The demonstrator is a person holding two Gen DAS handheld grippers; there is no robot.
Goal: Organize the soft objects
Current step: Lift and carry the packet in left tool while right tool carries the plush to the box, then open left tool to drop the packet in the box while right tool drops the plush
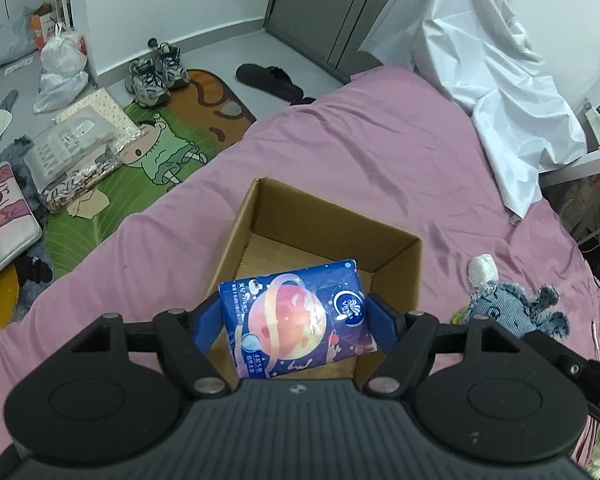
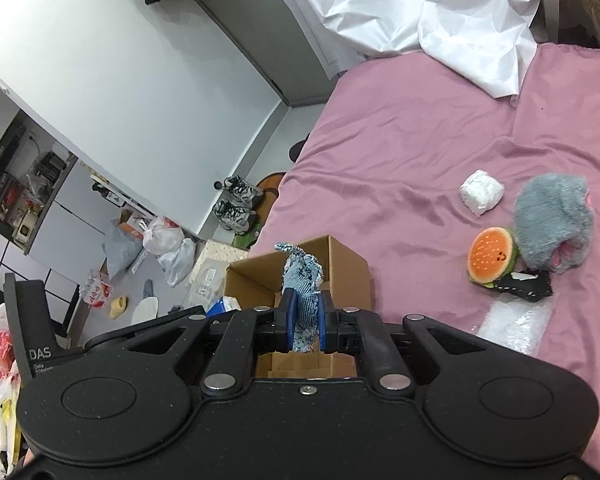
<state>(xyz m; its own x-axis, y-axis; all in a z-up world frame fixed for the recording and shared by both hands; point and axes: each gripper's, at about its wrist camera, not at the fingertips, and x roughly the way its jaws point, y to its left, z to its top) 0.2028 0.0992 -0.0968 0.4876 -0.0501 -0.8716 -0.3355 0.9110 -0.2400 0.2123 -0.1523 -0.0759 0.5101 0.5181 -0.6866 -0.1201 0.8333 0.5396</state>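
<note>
Left gripper [image 1: 296, 320], seen from its own wrist camera, pinches a blue tissue pack [image 1: 300, 320] between its blue pads, above the near end of an open cardboard box [image 1: 324, 216] that stands on the pink bedsheet [image 1: 380, 140]. The pack is printed with a ringed pink planet and a round white-rimmed logo; its lettering is too small to read. Just right of the box lies a grey-blue plush toy [image 1: 516, 304], touching a small white bundle [image 1: 482, 268].

Right gripper [image 2: 305, 320], in the right wrist view, is closed on a light-blue knitted cloth item [image 2: 304, 292], whose frayed upper end stands upright in front of the cardboard box [image 2: 344, 264]. At left, a black gripper part bears the white letters "DAS" [image 2: 40, 353]. On the sheet [image 2: 420, 140] to the right lie a white wrapped bundle [image 2: 482, 192], a burger-shaped plush [image 2: 492, 254] touching a grey furry slipper [image 2: 552, 224], and a black pouch [image 2: 528, 282].
</note>
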